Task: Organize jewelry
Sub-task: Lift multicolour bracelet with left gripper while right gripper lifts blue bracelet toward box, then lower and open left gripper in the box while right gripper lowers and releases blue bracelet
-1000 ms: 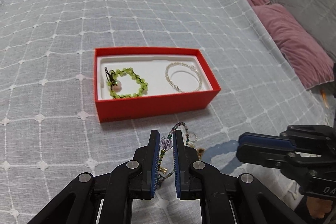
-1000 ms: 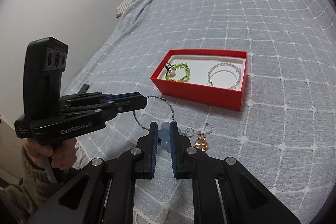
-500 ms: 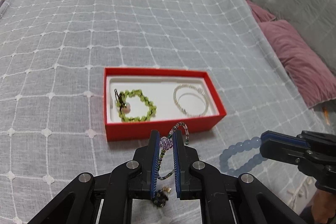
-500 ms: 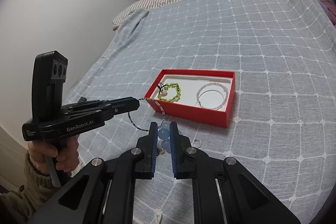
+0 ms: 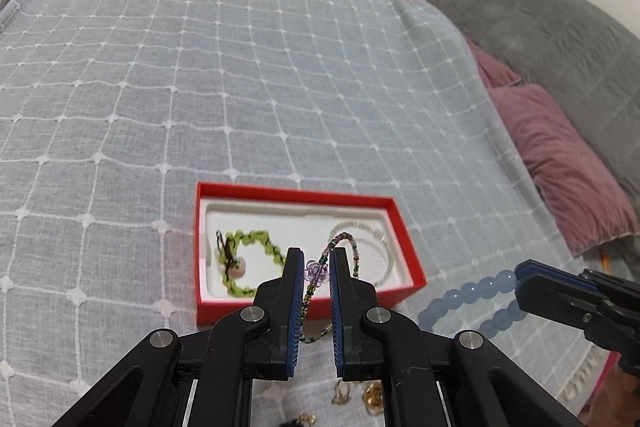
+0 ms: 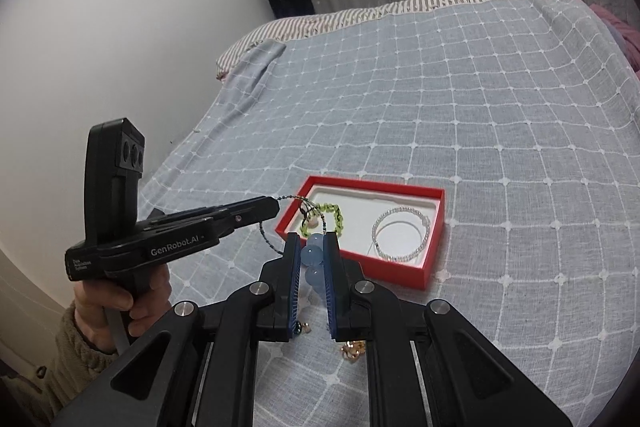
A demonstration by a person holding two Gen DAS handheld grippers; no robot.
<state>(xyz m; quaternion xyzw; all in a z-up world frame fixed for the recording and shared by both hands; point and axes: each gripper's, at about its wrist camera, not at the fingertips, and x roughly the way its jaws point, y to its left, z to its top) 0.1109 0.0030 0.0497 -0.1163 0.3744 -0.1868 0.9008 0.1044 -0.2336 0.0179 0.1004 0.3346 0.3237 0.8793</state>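
A red box (image 5: 412, 269) (image 6: 434, 223) with a white liner lies on the bed. Inside are a green bead bracelet (image 5: 256, 241) (image 6: 335, 213) at left and a clear bead bracelet (image 5: 382, 241) (image 6: 400, 235) at right. My left gripper (image 5: 316, 267) (image 6: 276, 205) is shut on a thin multicolour bead necklace (image 5: 350, 245) with a purple flower bead (image 5: 317, 271), held above the box's near edge. My right gripper (image 6: 311, 251) (image 5: 520, 273) is shut on a pale blue bead bracelet (image 6: 311, 255) (image 5: 468, 299), lifted off the bed just in front of the box.
Small gold earrings and rings (image 5: 360, 395) (image 6: 352, 349) lie on the grey checked bedspread (image 5: 200, 87) under the grippers. Purple pillows (image 5: 560, 155) and a grey quilt (image 5: 560, 27) lie at right. A wall (image 6: 100, 47) runs along the bed's left side.
Both grippers have risen and moved forward towards the box, each lifting its jewelry off the bedspread. The necklace now hangs over the box's front edge.
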